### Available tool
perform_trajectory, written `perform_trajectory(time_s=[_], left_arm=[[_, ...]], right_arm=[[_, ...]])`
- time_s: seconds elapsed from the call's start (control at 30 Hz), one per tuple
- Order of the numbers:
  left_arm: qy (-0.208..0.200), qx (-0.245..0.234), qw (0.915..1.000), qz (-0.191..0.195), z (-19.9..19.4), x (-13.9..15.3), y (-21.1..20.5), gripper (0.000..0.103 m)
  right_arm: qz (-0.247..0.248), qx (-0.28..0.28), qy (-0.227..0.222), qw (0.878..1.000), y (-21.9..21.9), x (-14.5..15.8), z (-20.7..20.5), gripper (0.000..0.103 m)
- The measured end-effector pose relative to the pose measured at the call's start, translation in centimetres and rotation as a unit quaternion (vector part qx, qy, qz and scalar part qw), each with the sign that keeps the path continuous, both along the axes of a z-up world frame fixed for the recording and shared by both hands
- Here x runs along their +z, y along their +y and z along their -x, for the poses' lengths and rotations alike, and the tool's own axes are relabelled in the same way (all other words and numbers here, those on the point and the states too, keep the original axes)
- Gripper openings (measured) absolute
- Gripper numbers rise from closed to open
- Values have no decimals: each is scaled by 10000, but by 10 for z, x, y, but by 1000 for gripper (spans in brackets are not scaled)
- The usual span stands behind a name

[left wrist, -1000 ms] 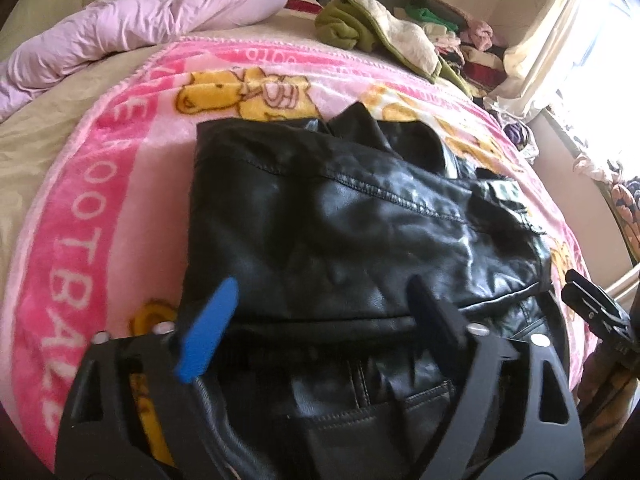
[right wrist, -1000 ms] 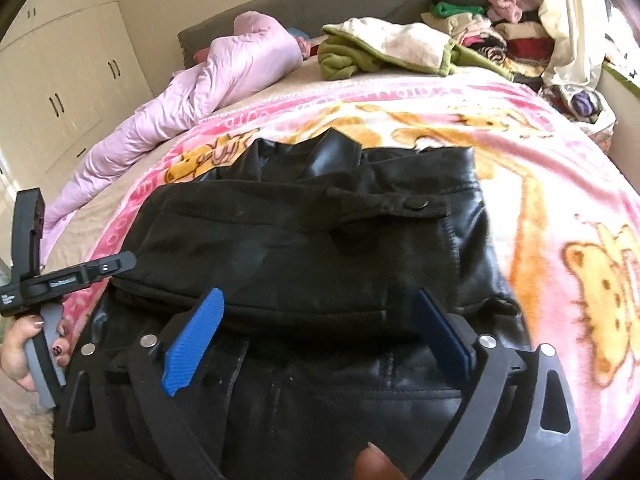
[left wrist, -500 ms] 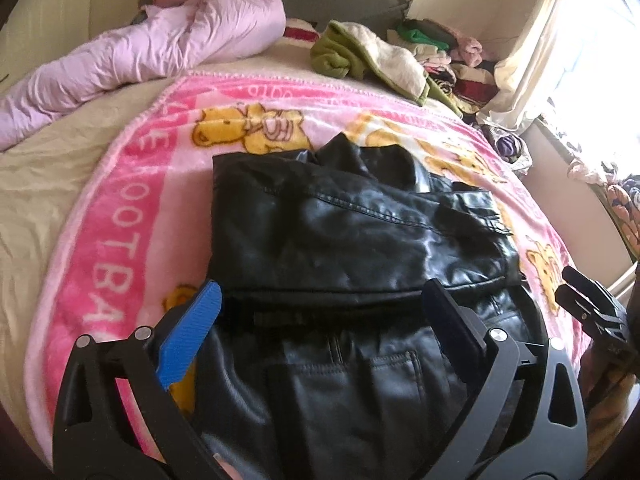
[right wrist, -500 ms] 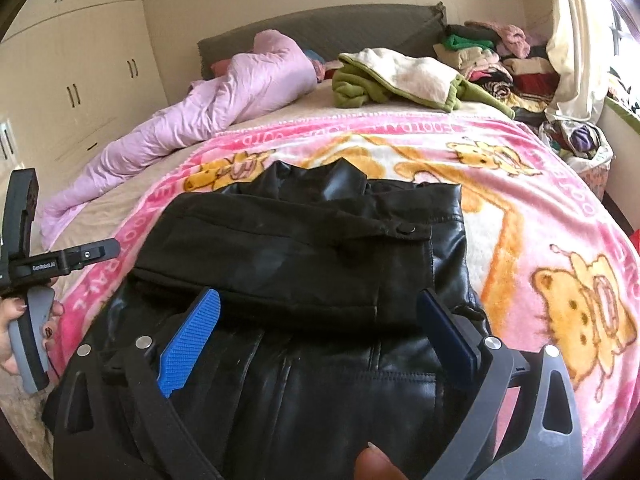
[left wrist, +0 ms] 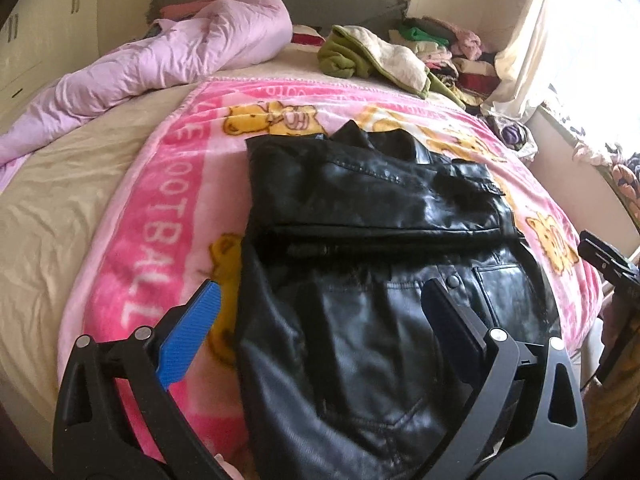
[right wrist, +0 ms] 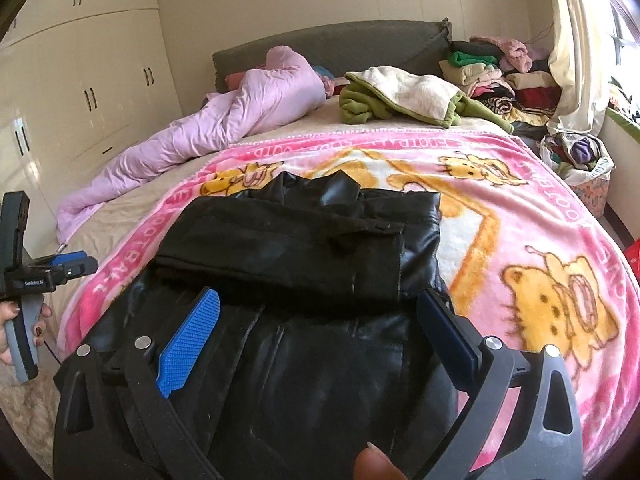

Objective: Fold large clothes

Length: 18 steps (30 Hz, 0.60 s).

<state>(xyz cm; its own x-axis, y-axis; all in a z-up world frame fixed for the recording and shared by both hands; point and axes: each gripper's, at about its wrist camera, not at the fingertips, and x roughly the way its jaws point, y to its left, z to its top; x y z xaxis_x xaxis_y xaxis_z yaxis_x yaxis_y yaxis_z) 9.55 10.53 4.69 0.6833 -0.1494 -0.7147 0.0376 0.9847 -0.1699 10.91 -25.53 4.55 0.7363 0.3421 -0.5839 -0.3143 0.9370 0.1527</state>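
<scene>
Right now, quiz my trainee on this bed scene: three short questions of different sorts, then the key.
1. True or false: the black leather jacket lies on the pink blanket.
2. What is the left gripper holding?
A. a sleeve
B. nothing
C. the blanket
3. Fill in: the green and cream garment lies near the bed's ____.

Key: 1 true; 2 B; 3 headboard.
</scene>
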Motion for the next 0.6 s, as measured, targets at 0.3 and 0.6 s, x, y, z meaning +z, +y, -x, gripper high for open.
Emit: perform_trajectory(time_s=[0.3, 0.6], left_arm=[[408, 52, 9991, 138, 29, -16, 24, 94], [940, -197, 9944, 448, 50, -49, 34, 94]], right_arm=[[4, 134, 154, 9998, -11, -11, 23, 98], [188, 224, 377, 9989, -23, -27, 42, 98]])
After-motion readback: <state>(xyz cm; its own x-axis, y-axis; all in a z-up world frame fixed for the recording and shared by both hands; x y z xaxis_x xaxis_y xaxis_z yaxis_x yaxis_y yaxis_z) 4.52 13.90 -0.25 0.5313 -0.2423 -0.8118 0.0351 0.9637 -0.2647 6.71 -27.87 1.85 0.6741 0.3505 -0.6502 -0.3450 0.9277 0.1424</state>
